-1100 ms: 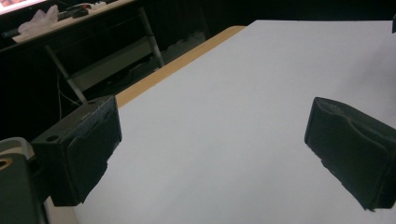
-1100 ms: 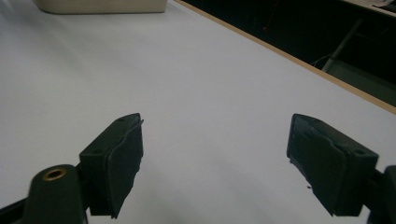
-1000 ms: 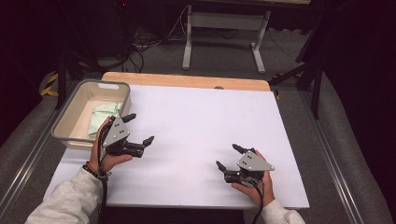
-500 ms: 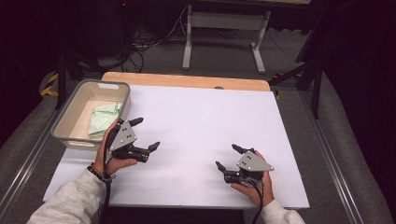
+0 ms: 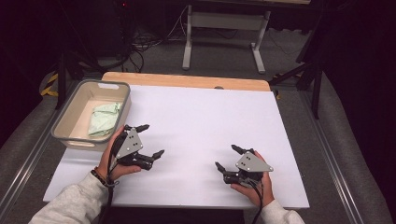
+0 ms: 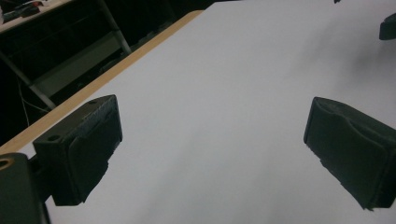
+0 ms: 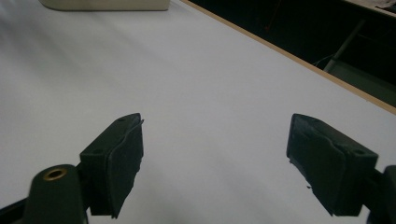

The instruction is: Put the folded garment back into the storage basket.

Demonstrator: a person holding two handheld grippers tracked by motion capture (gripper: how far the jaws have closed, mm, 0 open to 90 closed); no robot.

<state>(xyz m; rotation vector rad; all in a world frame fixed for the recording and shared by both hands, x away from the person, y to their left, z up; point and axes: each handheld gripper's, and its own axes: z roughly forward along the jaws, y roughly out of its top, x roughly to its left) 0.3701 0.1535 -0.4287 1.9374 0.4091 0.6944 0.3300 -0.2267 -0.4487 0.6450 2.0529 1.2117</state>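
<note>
Presently both tools gape empty — left tool (image 5: 145,140) nearer the green cloth (image 5: 104,119) in the tub (image 5: 70,122), just leftward; right tool (image 5: 228,157) well apart.

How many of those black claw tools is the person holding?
2. The left gripper sits beside the tub that holds a green cloth; the right gripper is over the table's near right, both open.

Cut off by the top edge of the right gripper view: the beige plastic bin (image 7: 105,4), just its lower wall in frame. Partly hidden behind the bin's near wall in the high view: the crumpled pale green cloth (image 5: 105,119). Cropped at the right edge of the left gripper view: a dark jaw tip of the right gripper (image 6: 388,25), too little to tell its pose.
</note>
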